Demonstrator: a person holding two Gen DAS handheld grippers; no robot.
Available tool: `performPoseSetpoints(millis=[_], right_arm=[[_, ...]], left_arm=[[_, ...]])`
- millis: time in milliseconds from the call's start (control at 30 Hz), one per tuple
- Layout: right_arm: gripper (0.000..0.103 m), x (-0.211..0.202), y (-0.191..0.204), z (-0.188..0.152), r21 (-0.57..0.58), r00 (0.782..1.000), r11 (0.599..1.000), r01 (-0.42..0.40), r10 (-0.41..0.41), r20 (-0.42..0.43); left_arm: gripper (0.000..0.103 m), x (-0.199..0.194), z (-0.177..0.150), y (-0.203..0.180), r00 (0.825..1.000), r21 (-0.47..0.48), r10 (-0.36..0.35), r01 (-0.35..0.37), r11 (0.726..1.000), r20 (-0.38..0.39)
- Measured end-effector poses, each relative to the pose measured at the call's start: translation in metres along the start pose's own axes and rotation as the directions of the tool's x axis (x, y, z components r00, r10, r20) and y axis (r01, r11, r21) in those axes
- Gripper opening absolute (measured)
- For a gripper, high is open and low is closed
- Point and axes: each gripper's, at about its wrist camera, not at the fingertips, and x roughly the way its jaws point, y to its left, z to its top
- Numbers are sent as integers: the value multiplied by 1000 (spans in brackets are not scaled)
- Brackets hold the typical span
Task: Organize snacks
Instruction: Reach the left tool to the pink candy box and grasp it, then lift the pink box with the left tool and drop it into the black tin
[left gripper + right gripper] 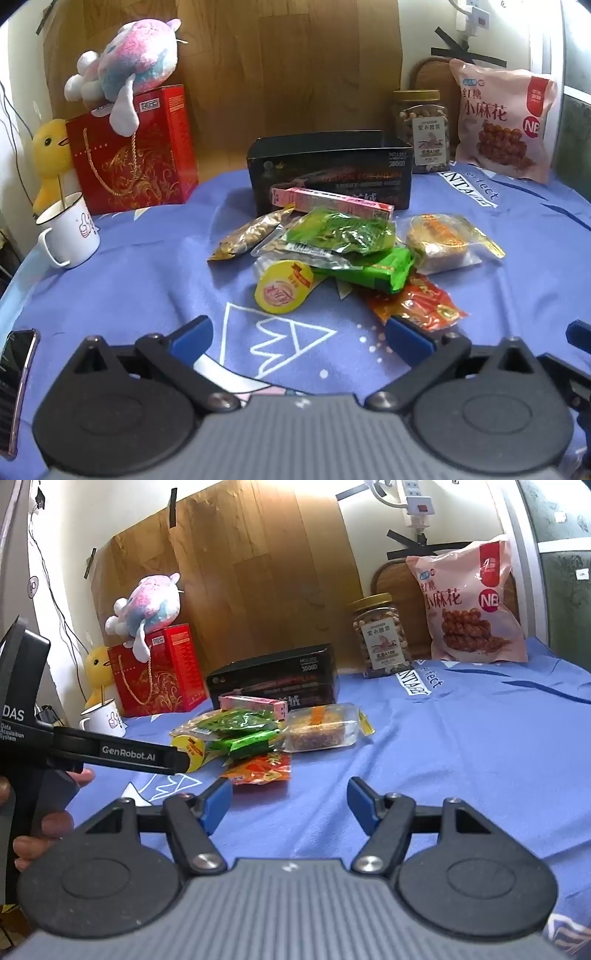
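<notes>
The frame's left edge is cutting off a phone, the green packets are hiding a white wrapper beneath, and the jar label's print is blurring.

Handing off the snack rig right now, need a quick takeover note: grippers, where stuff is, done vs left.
Left hand-held gripper: open, empty, low over the blue cloth just short of the snack pile.
Right hand-held gripper: open, empty, beside the red-orange packet.
Black box: open-topped behind the pile, nothing visible inside from here.
Pile: pink stick box leaning on the black box, nut packet, green packets, wrapped cake, yellow-lidded cup.
Done: nothing sorted yet, as far as I see.
Left: every loose snack, probably into the box.
</notes>
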Motion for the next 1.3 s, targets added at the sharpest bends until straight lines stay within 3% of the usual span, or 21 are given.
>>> performPoseSetpoints(millis=[267,433,467,533,633,700,767,833,967,1067,1167,1300], right_arm=[[71,2,1,-4,7,1000,1000,5,-5,-3],[71,5,-8,1,36,1000,999,0,1,-24],[71,6,-9,2,37,1000,999,-5,6,-28],[71,10,-10,2,38,999,999,-29,30,-35],[67,21,-15,7,64,993,994,-92,96,-68],[57,34,-20,12,93,987,988,-123,132,-95],[47,47,-27,19,141,979,979,-148,165,-122],[35,59,-34,26,205,967,963,-177,209,-147],[33,76,-40,41,285,945,929,-234,286,-156],[33,94,-44,67,286,953,933,-219,267,-142],[34,117,-48,89,329,940,912,-245,307,-150],[38,149,-36,105,198,935,950,-243,283,-213]], left_arm=[[103,8,-1,14,999,-49,-27,27,998,-16],[102,7,-8,28,997,-90,-81,79,993,-17],[100,8,-9,34,995,-106,-95,92,990,-20],[83,11,-11,45,989,-152,-148,142,978,-28],[77,14,-12,64,963,-262,-268,255,931,-15],[76,13,-14,75,921,-329,-386,380,865,48],[68,18,-8,80,882,-360,-464,458,813,75],[56,22,4,78,879,-331,-473,465,821,62],[55,29,29,84,909,-270,-411,415,869,76],[45,39,57,97,900,-266,-431,431,862,59],[43,59,84,98,893,-254,-449,442,860,34],[43,92,116,93,901,-198,-434,426,883,1]])
